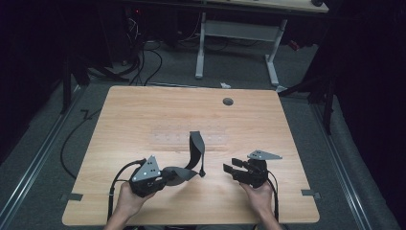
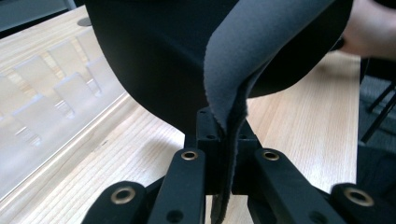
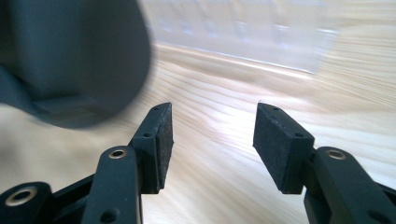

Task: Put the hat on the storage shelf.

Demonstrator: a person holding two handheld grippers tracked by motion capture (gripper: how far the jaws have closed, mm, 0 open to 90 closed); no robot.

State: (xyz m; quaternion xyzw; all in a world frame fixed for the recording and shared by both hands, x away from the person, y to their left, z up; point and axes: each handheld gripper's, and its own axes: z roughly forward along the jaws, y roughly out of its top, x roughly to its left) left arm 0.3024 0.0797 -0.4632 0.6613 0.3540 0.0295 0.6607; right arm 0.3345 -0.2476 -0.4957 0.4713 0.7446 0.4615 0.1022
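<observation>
A: Near edge of the table (image 1: 268,211), left side. What do the left tongs (image 1: 168,175) hold?

B: They are clenched on a dark grey cloth (image 1: 194,153). In the left gripper view the cloth's raw edge runs down between the two black jaws, pinched at their tips (image 2: 223,135).

A: And where does the cloth go from there?

B: In the high view it leaves the left tongs toward the table's middle, curls, and rises as a standing strip, with a thin pointed end hanging down just beside it. The low part lies near the near edge; the top of the strip reaches toward the table's centre.

A: Its appearance?

B: Matte, dark grey to black, soft and felt-like, with a slightly frayed cut edge and a rounded outline where it bulges above the jaws.

A: The right tongs (image 1: 229,168)?

B: Released. In the right gripper view the two padded jaws stand well apart with bare wood between them (image 3: 212,140). The cloth is a blurred dark shape to their upper left, not touching them.

A: Farther off?

B: A clear plastic rack (image 1: 189,139) lies across the table's middle, behind the cloth. A round grommet hole (image 1: 228,101) sits near the far edge.
</observation>
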